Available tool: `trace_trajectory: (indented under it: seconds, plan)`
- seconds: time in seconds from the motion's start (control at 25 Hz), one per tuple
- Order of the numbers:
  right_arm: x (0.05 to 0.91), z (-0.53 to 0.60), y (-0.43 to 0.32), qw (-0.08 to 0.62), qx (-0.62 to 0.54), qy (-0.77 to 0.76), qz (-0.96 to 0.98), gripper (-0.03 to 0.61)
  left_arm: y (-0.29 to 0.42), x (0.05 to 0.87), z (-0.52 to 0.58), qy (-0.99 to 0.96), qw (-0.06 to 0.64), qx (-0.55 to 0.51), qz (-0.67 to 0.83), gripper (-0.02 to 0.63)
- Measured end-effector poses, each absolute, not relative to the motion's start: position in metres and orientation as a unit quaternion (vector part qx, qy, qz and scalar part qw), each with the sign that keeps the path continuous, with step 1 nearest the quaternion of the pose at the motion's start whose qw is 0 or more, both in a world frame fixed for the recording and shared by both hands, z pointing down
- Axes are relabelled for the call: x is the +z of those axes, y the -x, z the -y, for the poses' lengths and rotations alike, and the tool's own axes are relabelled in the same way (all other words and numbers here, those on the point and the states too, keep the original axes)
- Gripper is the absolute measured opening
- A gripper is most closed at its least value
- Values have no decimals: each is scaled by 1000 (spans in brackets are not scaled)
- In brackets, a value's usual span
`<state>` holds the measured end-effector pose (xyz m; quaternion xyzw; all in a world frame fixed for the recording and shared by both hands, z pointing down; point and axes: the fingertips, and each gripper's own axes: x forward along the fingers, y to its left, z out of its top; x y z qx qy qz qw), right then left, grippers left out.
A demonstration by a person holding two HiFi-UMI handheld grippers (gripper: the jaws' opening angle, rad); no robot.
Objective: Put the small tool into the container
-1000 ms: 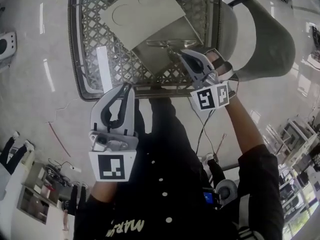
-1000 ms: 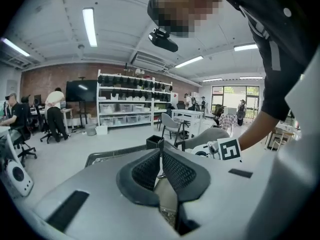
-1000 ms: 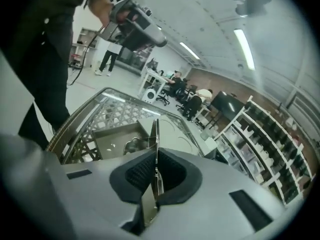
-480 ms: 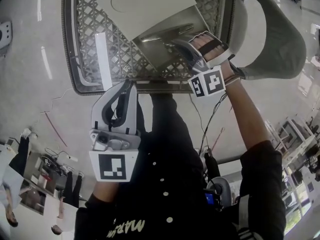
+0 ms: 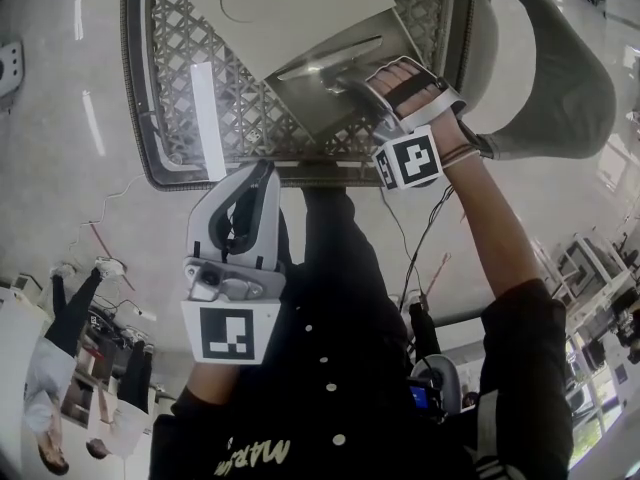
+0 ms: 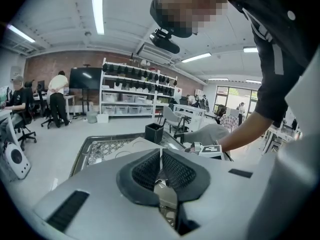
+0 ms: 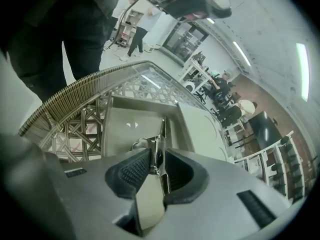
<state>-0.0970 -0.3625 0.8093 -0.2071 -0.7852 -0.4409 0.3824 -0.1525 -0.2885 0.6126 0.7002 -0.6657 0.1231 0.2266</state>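
step: release | small metal tool (image 7: pixel 162 134) sits between right gripper (image 7: pixel 157 159) pads, low inside grey container (image 7: pixel 125 129) | right jaws just opening, pads off it | left gripper (image 6: pixel 160 159) pads together, empty | next: withdraw right gripper straight up without snagging the tool

Pale lettering (image 5: pixel 250 456) on black shirt (image 5: pixel 340 368), too distorted to read

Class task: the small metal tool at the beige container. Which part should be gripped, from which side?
Grip the small metal tool across its thin flat faces, coming steeply from above: it stands on edge and the walls of the container likely bar a sideways reach. The right hand-held gripper, its jaws just opening, straddles it so.
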Motion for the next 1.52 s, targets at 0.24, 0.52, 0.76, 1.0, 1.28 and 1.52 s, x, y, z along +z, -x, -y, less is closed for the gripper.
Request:
trace_trajectory:
  seconds: [0.24,0.52,0.76,1.0,1.28,1.52]
  plan:
    - [804,364,93,400,-426,211,784,149,155,604,290,-700,219,117,669,38]
    - [776,375,74,409,-429,192,782,152,157,574,301,-708,192,112,670,38]
    - [698,387,83,383,-361,81,847,75,155,539,305,-724,179,105,658,38]
    - [598,402,92,310,-235,-58,919,14,158,481,312,-740,128,79,656,40]
    - [472,406,76,178,-98,-171,964,12,166,408,318,-754,74,63,650,40]
    - [412,410,49,101,30,-263,959,12,178,367,324,-765,39,52,641,38]
